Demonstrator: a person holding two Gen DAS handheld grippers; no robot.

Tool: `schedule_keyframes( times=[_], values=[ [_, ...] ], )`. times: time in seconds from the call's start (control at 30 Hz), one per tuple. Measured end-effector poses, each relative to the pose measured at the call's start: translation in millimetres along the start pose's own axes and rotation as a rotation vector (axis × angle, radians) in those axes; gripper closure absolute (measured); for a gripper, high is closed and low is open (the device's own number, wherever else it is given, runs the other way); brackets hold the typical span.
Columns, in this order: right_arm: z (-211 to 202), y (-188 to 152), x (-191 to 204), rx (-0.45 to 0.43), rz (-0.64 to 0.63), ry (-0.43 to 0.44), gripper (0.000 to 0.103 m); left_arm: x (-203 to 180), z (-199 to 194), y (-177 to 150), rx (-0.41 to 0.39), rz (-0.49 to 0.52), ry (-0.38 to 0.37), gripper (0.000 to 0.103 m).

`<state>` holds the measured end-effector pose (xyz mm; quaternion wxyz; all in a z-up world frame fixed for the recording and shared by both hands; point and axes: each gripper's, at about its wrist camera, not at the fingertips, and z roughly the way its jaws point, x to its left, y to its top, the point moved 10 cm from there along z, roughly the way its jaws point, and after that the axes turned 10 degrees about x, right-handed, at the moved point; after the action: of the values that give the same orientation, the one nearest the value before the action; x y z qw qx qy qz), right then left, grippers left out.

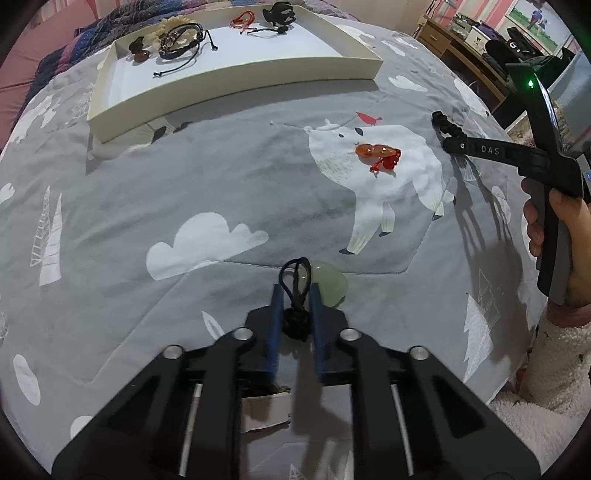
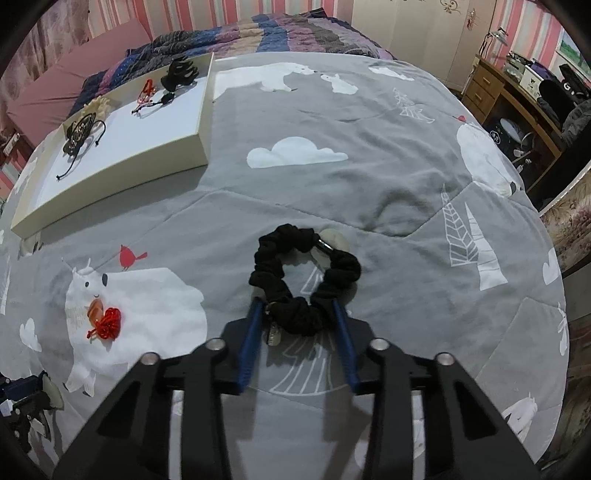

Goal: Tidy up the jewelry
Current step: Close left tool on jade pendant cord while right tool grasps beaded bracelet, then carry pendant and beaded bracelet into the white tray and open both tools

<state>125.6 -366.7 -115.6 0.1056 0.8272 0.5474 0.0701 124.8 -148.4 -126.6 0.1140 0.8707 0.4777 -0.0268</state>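
Note:
My left gripper [image 1: 295, 286] points down at the grey bedspread, its blue pads shut on the black knotted cord [image 1: 295, 321] of a pale green jade pendant [image 1: 332, 288]; the cord's loop sticks out past the fingertips. My right gripper [image 2: 295, 300] is shut on the near side of a black ruffled bracelet [image 2: 347, 266] with a metal bead, which lies on the spread. An orange pendant with a red knot [image 1: 376, 153] [image 2: 105, 317] lies loose on the polar bear print between the two. The white tray [image 1: 236, 92] [image 2: 122, 173] at the far side holds black cord bracelets [image 1: 181, 40] and a red cord [image 1: 242, 18].
A person's hand [image 1: 561, 236] in a fleecy sleeve holds the right gripper. A patchwork blanket [image 2: 277, 33] lies beyond the tray. A wooden desk [image 2: 517, 92] with clutter stands past the bed's right edge. Grey bedspread [image 2: 332, 177] stretches between tray and grippers.

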Motion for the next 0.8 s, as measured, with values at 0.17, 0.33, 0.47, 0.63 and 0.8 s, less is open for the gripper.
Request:
schedule_keyframes(
  times=[0.17, 0.33, 0.47, 0.63, 0.8],
  values=[
    [1, 2, 0, -0.010, -0.005, -0.011, 0.078, 5, -1, -2, 0.004, -0.013, -0.012, 0.092],
    [-1, 3, -1, -0.021, -0.004, -0.022, 0.080, 7, -6, -1, -0.004, -0.006, -0.005, 0.093],
    [-8, 5, -3, -0.044, 0.006, -0.021, 0.080, 9, -17, 5, -0.036, -0.010, -0.016, 0.094],
    [-17, 9, -2, -0.066, 0.005, -0.021, 0.080, 8, -31, 16, -0.079, -0.009, -0.028, 0.095],
    [-27, 13, -3, -0.087, 0.009, -0.018, 0.080, 10, -44, 34, -0.114, -0.019, -0.016, 0.095]
  ],
)
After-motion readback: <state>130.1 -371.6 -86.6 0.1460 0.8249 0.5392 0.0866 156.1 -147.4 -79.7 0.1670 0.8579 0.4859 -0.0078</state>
